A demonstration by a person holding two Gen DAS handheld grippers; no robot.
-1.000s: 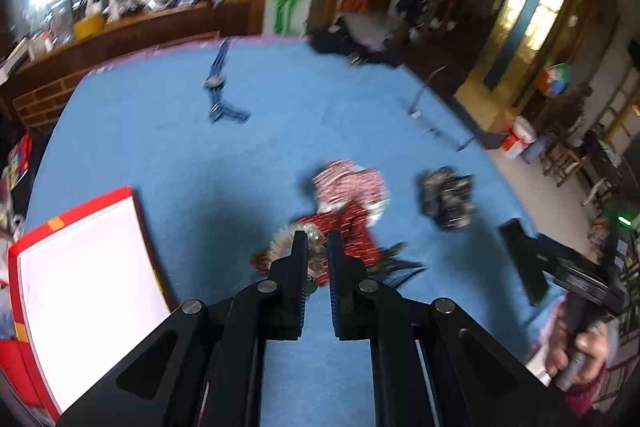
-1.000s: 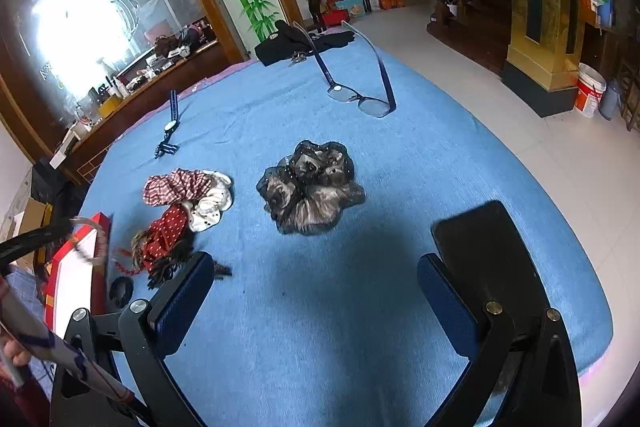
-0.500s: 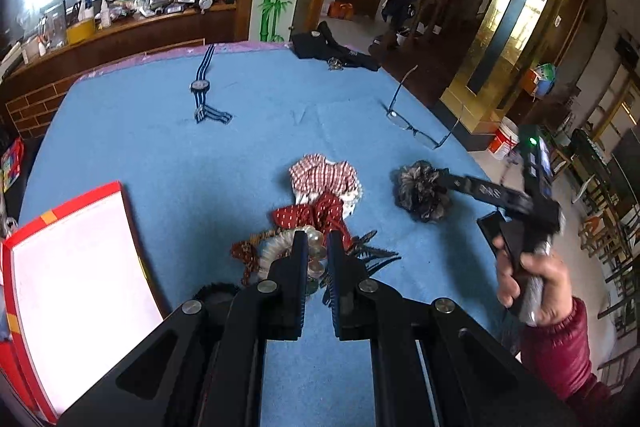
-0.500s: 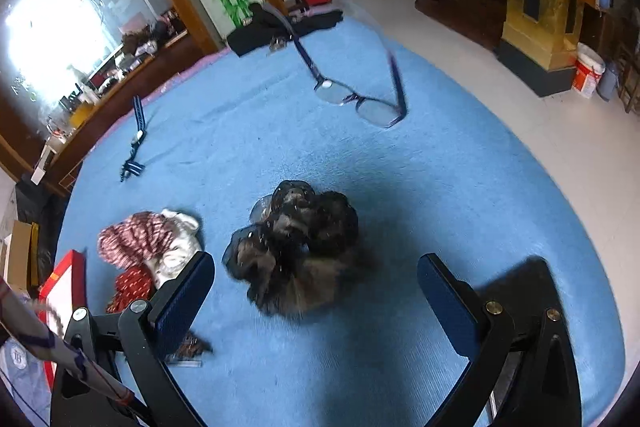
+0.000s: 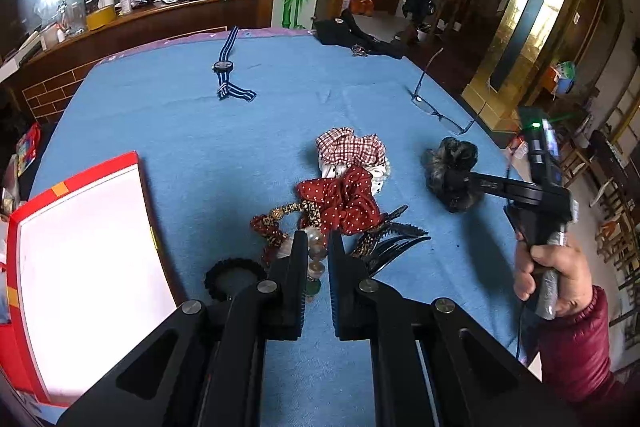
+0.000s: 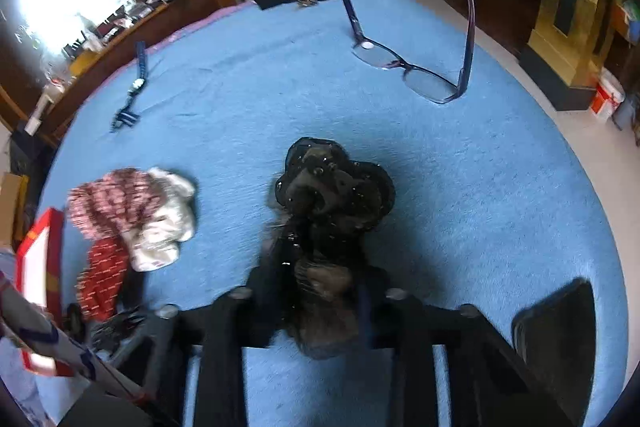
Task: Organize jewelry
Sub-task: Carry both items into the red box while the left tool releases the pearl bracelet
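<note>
The black scrunchie (image 6: 332, 211) sits between the jaws of the right gripper (image 6: 320, 291), which have just been closing and now pinch its near part; its far, sequinned part bulges out ahead of them, and it lies toward the right edge of the tabletop (image 5: 168, 115). From the left wrist view the same scrunchie (image 5: 452, 163) shows at the tip of the right gripper (image 5: 456, 183), whose handle is held by a hand (image 5: 552, 275) in a dark red sleeve (image 5: 576, 347).

The left gripper (image 5: 318, 247) has its jaws clenched almost together, with a string of round beads (image 5: 314, 263) in the narrow slit between them; whether the pads press on the beads I cannot tell. Just ahead of those jaws lies a heap near the middle of the tabletop: a red dotted bow (image 5: 344, 199), a red checked scrunchie (image 5: 348, 147) behind it, a leopard-print band (image 5: 276, 223) and black hair clips (image 5: 392, 239) beside it. A black ring-shaped hair tie (image 5: 234, 273) lies just left of the jaws.

At the left edge rests an open red box (image 5: 80, 255) with a white inside. Toward the far edge lies a striped-strap watch (image 5: 226, 71), and toward the far right edge a pair of glasses (image 6: 404, 67) stands with its arms up.
</note>
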